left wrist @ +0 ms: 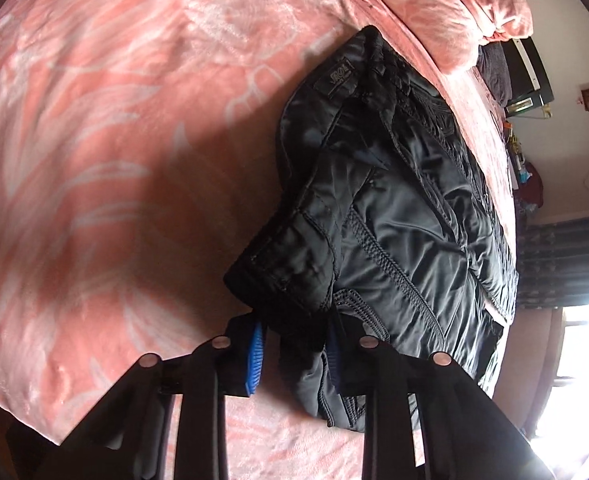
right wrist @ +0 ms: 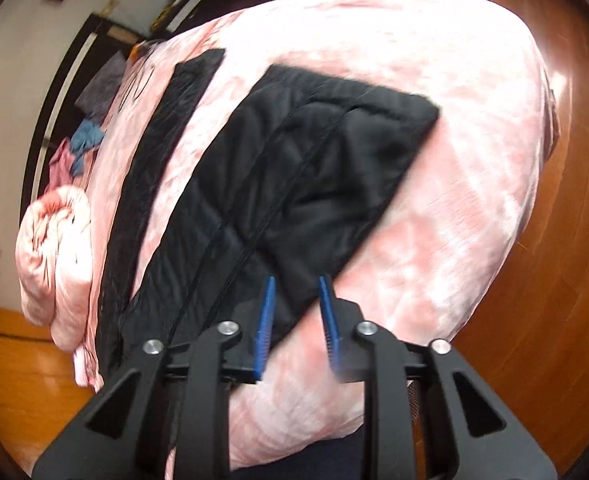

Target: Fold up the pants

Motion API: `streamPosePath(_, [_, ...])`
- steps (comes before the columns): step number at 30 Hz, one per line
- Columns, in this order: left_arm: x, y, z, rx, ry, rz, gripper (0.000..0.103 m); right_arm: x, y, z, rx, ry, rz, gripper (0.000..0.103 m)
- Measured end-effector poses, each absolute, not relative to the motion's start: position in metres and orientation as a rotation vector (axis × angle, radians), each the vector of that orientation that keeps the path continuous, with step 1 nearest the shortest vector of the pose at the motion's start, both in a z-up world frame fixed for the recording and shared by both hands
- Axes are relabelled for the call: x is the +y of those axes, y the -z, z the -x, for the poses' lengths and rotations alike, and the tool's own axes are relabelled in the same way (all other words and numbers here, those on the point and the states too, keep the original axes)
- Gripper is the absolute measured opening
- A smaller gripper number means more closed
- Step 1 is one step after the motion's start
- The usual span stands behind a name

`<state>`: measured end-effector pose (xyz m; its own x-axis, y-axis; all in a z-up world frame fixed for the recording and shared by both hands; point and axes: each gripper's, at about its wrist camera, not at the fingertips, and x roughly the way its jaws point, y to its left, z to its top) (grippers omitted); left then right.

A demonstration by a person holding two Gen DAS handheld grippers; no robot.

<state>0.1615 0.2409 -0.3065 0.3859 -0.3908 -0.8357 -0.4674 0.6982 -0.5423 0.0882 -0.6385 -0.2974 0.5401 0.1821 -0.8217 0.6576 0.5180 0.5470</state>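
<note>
Black padded pants (left wrist: 390, 208) lie on a pink patterned bedspread (left wrist: 106, 128). In the left wrist view the waistband with a label faces up, and my left gripper (left wrist: 294, 344) has its blue pads on either side of a fold of the pants' edge, gripping it. In the right wrist view the pants (right wrist: 294, 168) lie folded lengthwise, legs stretching away. My right gripper (right wrist: 296, 312) is open just above the near edge of the pants, with fabric between the blue pads but not pinched.
A second strip of black fabric (right wrist: 162, 152) lies to the left on the bed. A rolled pink blanket (right wrist: 58, 256) sits at the bed's left end. Wooden floor (right wrist: 554, 280) surrounds the bed. A dark headboard (right wrist: 70, 92) and loose clothes stand behind.
</note>
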Motion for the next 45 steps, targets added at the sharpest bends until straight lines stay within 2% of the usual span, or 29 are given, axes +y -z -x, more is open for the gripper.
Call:
streamPosePath(1, [0.241,0.308,-0.160,1.212,-0.062,0.856,0.025,-0.653,0.301,-0.085,0.963,0.385,-1.052,0.063])
streamPosePath(6, [0.240,0.308,-0.157,1.190,-0.091,0.842,0.025,-0.686,0.314,-0.087,0.905,0.409,-1.111,0.064])
streamPosePath(8, [0.240,0.307,-0.156,1.176,-0.111,0.829,0.024,-0.685,0.320,-0.092,0.900,0.378,-1.134,0.056])
streamPosePath(10, [0.240,0.304,-0.152,1.155,-0.133,0.821,0.024,-0.677,0.325,-0.098,0.919,0.361,-1.126,0.024])
streamPosePath(11, [0.241,0.302,-0.151,1.143,-0.147,0.811,0.023,-0.673,0.327,-0.101,0.926,0.348,-1.125,0.016])
streamPosePath(13, [0.250,0.297,-0.143,1.099,-0.190,0.810,0.023,-0.660,0.326,-0.107,0.923,0.321,-1.120,0.007])
streamPosePath(20, [0.304,0.289,-0.105,1.031,-0.307,0.891,0.022,-0.597,0.297,-0.106,0.926,0.220,-1.027,0.004])
streamPosePath(24, [0.330,0.301,-0.089,1.052,-0.346,0.918,0.022,-0.573,0.322,-0.105,1.052,0.234,-0.948,0.004])
streamPosePath(28, [0.324,0.299,-0.098,1.081,-0.312,0.842,0.023,-0.570,0.324,-0.100,1.054,0.258,-0.908,0.007])
streamPosePath(29, [0.324,0.299,-0.100,1.102,-0.302,0.842,0.026,-0.568,0.319,-0.099,1.064,0.253,-0.881,0.013])
streamPosePath(31, [0.327,0.295,-0.098,1.163,-0.289,0.812,0.037,-0.568,0.300,-0.095,1.081,0.280,-0.809,0.034])
streamPosePath(33, [0.327,0.276,-0.095,1.176,-0.320,0.692,0.072,-0.569,0.268,-0.088,1.048,0.409,-0.644,0.037])
streamPosePath(36, [0.331,0.238,-0.097,1.123,-0.355,0.532,0.084,-0.559,0.240,-0.098,0.977,0.387,-0.512,0.037])
streamPosePath(39, [0.343,0.216,-0.127,1.095,-0.284,0.558,0.095,-0.539,0.258,-0.131,1.043,0.263,-0.484,0.044])
streamPosePath(42, [0.346,0.211,-0.176,1.132,-0.185,0.587,0.095,-0.537,0.295,-0.150,1.142,0.263,-0.521,0.042])
streamPosePath(44, [0.347,0.209,-0.205,1.136,-0.137,0.582,0.095,-0.553,0.318,-0.148,1.187,0.293,-0.606,0.025])
streamPosePath(45, [0.347,0.208,-0.222,1.128,-0.106,0.580,0.095,-0.560,0.322,-0.146,1.194,0.305,-0.637,0.012])
